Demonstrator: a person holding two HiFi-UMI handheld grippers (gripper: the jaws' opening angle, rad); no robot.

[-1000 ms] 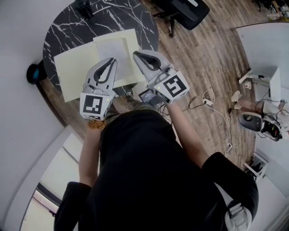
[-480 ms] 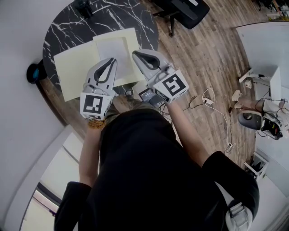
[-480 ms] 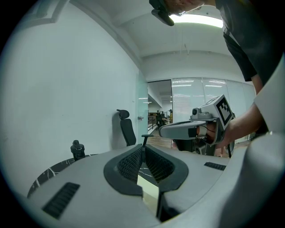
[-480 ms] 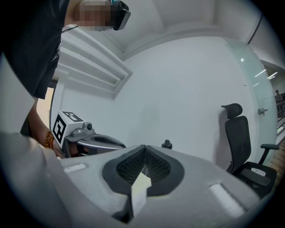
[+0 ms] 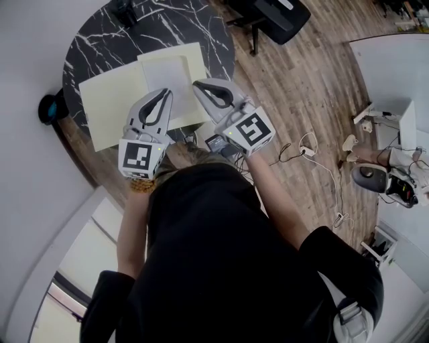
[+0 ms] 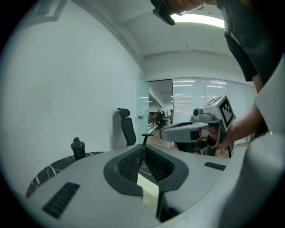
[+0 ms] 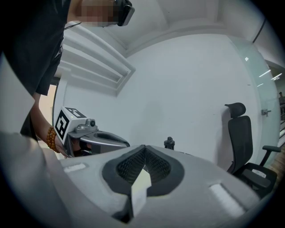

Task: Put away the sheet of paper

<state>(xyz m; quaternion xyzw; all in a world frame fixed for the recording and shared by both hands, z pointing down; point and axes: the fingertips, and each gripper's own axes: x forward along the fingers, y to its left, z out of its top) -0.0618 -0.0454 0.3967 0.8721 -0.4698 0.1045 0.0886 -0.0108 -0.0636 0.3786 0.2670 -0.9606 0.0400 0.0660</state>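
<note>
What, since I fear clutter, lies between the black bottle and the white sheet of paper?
Head view: from the bottle, bare marble table, then an edge of the yellow folder under the sheet of paper.

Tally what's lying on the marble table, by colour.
white sheet: 1
pale yellow sheets: 2
black bottle: 1
Total: 4
</note>
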